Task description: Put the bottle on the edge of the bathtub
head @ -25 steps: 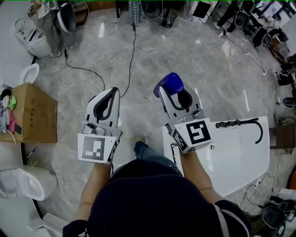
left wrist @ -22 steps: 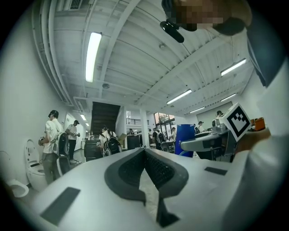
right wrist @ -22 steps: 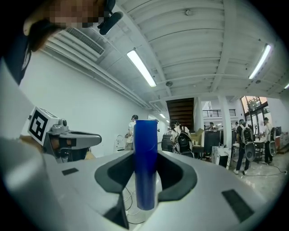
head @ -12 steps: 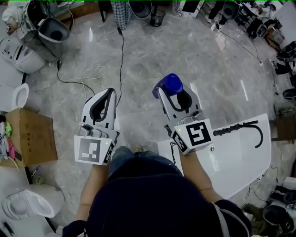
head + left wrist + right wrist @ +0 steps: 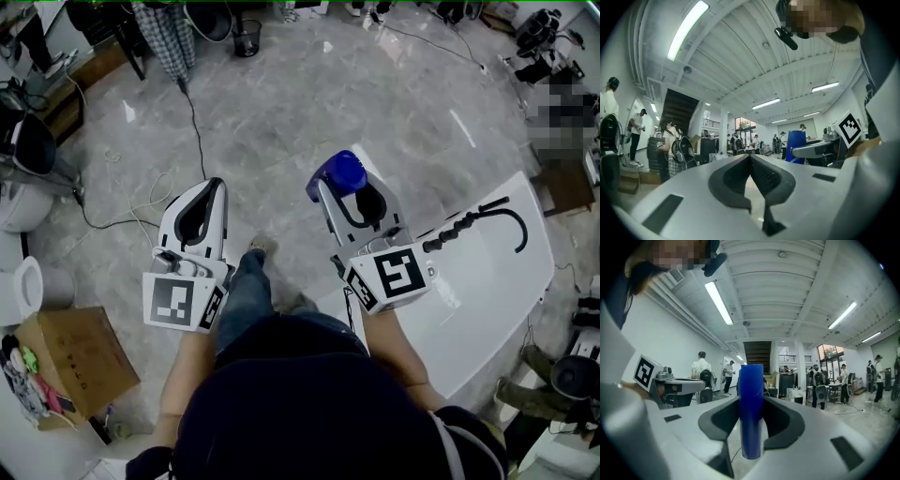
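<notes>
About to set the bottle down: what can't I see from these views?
- bottle: head view shows only its blue top; right gripper covers the rest.
- bathtub: near edge hidden under that gripper and the arm, head view.
- Gripper views: aimed across the room, bathtub out of frame.

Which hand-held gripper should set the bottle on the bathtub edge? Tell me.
Right. The right hand-held gripper is shut on the blue bottle and hangs beside the white bathtub; the left hand-held gripper is shut, empty and farther from it.
</notes>
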A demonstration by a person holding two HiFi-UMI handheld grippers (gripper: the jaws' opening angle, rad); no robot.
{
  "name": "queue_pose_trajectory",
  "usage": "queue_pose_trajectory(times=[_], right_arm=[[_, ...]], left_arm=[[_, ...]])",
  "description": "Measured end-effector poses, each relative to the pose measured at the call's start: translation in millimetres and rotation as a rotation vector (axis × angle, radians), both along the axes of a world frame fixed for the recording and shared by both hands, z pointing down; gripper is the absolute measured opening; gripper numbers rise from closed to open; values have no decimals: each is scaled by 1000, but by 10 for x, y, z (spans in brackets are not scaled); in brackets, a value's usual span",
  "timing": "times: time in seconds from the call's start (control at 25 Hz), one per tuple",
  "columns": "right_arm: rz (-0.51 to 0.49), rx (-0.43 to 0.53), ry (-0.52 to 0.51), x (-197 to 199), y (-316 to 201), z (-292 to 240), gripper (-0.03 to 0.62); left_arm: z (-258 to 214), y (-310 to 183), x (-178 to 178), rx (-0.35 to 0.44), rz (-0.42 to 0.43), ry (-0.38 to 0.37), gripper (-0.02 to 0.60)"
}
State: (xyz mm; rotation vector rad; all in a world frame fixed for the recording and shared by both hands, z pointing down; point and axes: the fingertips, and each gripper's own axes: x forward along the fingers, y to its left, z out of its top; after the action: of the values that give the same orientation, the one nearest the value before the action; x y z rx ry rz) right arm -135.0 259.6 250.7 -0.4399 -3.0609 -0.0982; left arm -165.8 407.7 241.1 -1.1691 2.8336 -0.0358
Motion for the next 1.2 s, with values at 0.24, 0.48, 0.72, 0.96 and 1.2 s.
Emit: queue_pose_trajectory(times=[0.24,0.48,0.72,0.96,1.2], right_arm=[[225,-2,-10,-514,-487,-57,166],[501,8,-8,-839,-1091,-160,166],[805,0,12,-671,-1693,-33,166],[1037,-11,76,-225,-2051,96,166],[1183,-39,92,144,-2351,136,166]], left_arm=[[-114,-621,-797,-4,245,-28,23],[-203,-1471,-1484,-5,544,-51,23],[-123,-2280,-1688,38,817,-42,23],[109,-2850,-1550,10,1003,20,23],[174,-3346,-1329,-1,1132,56,23]])
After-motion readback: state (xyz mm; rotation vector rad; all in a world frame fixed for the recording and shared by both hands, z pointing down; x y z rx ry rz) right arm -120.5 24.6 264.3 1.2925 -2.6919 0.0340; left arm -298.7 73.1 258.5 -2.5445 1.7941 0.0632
